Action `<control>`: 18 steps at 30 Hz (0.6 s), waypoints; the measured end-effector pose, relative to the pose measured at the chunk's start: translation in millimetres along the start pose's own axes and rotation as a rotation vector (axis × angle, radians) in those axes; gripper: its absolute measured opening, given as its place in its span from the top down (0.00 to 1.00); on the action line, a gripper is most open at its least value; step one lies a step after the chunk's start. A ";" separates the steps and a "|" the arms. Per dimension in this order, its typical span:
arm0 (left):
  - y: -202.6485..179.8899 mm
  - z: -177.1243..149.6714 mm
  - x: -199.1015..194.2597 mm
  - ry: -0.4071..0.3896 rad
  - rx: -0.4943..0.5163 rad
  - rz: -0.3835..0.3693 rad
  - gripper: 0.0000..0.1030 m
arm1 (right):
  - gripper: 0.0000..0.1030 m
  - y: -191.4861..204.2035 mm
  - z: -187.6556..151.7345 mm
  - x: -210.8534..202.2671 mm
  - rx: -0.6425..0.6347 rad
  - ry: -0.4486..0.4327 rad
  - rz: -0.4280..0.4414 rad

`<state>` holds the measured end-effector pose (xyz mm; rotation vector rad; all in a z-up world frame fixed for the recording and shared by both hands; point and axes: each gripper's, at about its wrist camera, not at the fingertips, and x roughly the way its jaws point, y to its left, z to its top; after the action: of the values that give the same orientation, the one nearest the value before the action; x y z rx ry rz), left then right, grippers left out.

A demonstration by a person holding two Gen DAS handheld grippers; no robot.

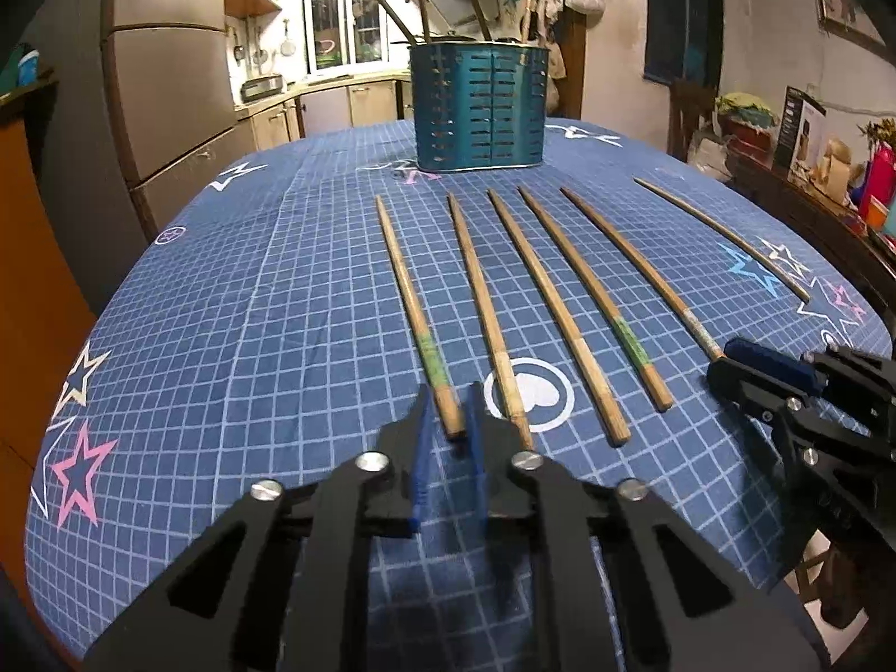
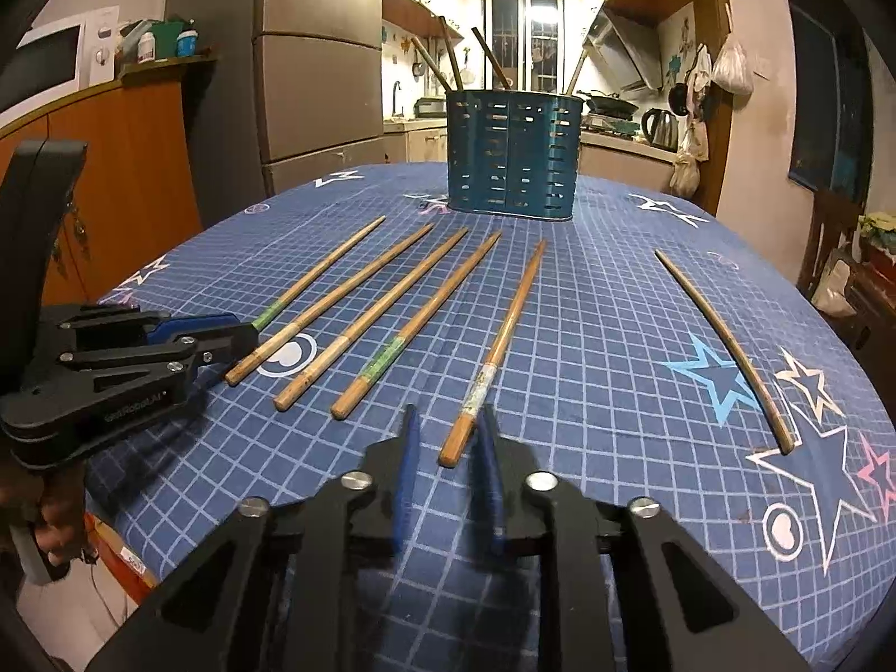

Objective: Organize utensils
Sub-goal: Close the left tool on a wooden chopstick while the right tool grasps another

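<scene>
Where the row of six wooden chopsticks began at the left, the left claw (image 1: 451, 420) had its blue pads drawn in around the near end of the leftmost chopstick (image 1: 417, 316), nearly closed, and appeared to pinch that butt end while the stick still lay flat on the cloth. To its right lay the second chopstick (image 1: 490, 316), crossing a white heart-in-circle print (image 1: 529, 395), then the third chopstick (image 1: 554, 313) and the green-banded fourth chopstick (image 1: 596, 297), all untouched and fanning apart toward the near edge. Further right, the right claw (image 2: 451, 437) was likewise narrowed almost shut about the thick end of the fifth chopstick (image 2: 495, 350), its pads blurred in the wrist view; whether they fully pressed the wood could not be told for certain. Well apart at the far right lay the dark sixth chopstick (image 2: 728, 344), alone beside a light-blue star.

The worktop (image 1: 252, 280) was covered by a blue grid-patterned cloth printed with stars. At its far side stood a teal slotted utensil holder (image 1: 479, 106), upright, with several dark sticks leaning out of it. Behind it were a refrigerator (image 1: 168, 73) at the left, a lit kitchen with a window (image 1: 350, 8), and cluttered shelves to the right.
</scene>
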<state>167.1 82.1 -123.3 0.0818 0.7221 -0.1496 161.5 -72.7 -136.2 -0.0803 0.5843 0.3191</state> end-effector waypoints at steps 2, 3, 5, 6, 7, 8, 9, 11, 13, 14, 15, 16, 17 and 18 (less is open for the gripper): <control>-0.5 -1.0 -1.8 -0.005 -0.002 0.007 0.93 | 0.88 -1.0 -1.1 -0.8 0.010 -0.005 0.000; -0.3 -2.0 -2.9 -0.007 -0.005 0.007 0.93 | 0.89 -1.6 -1.0 -2.0 0.014 -0.010 -0.003; 0.9 -3.7 -5.4 -0.011 -0.011 0.008 0.94 | 0.91 -3.4 -0.8 -5.8 0.021 -0.022 -0.007; 1.7 -3.5 -6.7 -0.015 -0.015 0.008 0.94 | 0.91 -3.9 -0.7 -9.5 0.021 -0.032 -0.010; 2.6 -3.7 -10.4 -0.027 -0.022 0.006 0.94 | 0.91 -4.9 0.5 -11.6 0.021 -0.039 -0.012; 3.5 -3.2 -13.3 -0.036 -0.026 0.006 0.94 | 0.91 -5.4 2.3 -15.2 0.020 -0.049 -0.013; 3.9 -2.1 -16.8 -0.047 -0.029 0.008 0.94 | 0.91 -5.9 3.8 -17.5 0.020 -0.056 -0.013; 4.5 1.1 -26.8 -0.076 -0.031 0.010 0.94 | 0.92 -7.9 8.4 -26.2 0.020 -0.080 -0.015; 4.6 7.1 -39.5 -0.111 -0.031 0.010 0.94 | 0.92 -9.8 13.8 -35.7 0.014 -0.107 -0.022; 4.6 10.1 -46.1 -0.128 -0.030 0.012 0.95 | 0.92 -10.8 16.8 -40.0 0.012 -0.120 -0.025; 4.4 13.0 -52.2 -0.144 -0.029 0.015 0.95 | 0.92 -12.3 20.7 -45.7 0.007 -0.138 -0.031; 3.9 16.6 -59.6 -0.164 -0.027 0.015 0.95 | 0.92 -13.9 25.0 -51.0 0.002 -0.155 -0.036; 3.5 20.0 -66.3 -0.184 -0.025 0.019 0.95 | 0.92 -15.5 28.9 -55.6 -0.003 -0.170 -0.040; 3.0 23.4 -71.9 -0.201 -0.023 0.021 0.95 | 0.92 -17.6 34.0 -61.2 -0.008 -0.189 -0.044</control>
<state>129.6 89.9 -58.1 0.0513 0.5225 -0.1272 137.0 -100.6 -74.3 -0.0698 0.3935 0.2826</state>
